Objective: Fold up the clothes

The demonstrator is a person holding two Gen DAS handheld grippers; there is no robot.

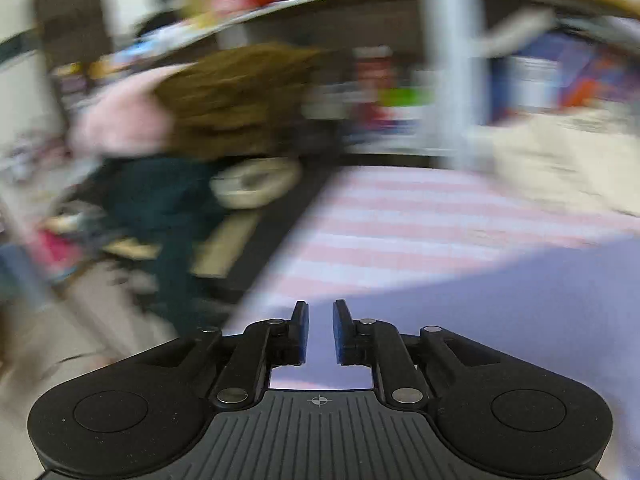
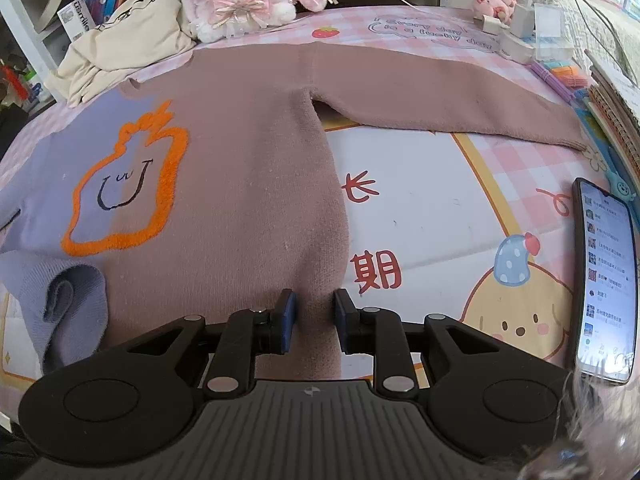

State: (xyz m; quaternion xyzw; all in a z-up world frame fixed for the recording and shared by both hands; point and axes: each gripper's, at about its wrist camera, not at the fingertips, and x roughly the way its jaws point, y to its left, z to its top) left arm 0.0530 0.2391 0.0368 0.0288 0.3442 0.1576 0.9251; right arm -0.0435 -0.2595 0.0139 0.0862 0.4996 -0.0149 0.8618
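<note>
Lying flat on pink printed bedsheet (image 2: 420, 216): two-tone sweater (image 2: 248, 184), mauve and lavender, orange outline motif on chest, one sleeve stretched right. Right gripper (image 2: 315, 322) over sweater hem, jaws parted, nothing held. Left gripper (image 1: 320, 330) jaws parted, empty, above lavender fabric; view blurred. Phone (image 2: 606, 280) at right edge.

Both wrist views low over sweater (image 2: 248, 168)

Brown-and-lilac sweater (image 2: 240, 184) with orange-outlined face motif, flat on the bedsheet, one sleeve outstretched, lilac cuff curled.
</note>
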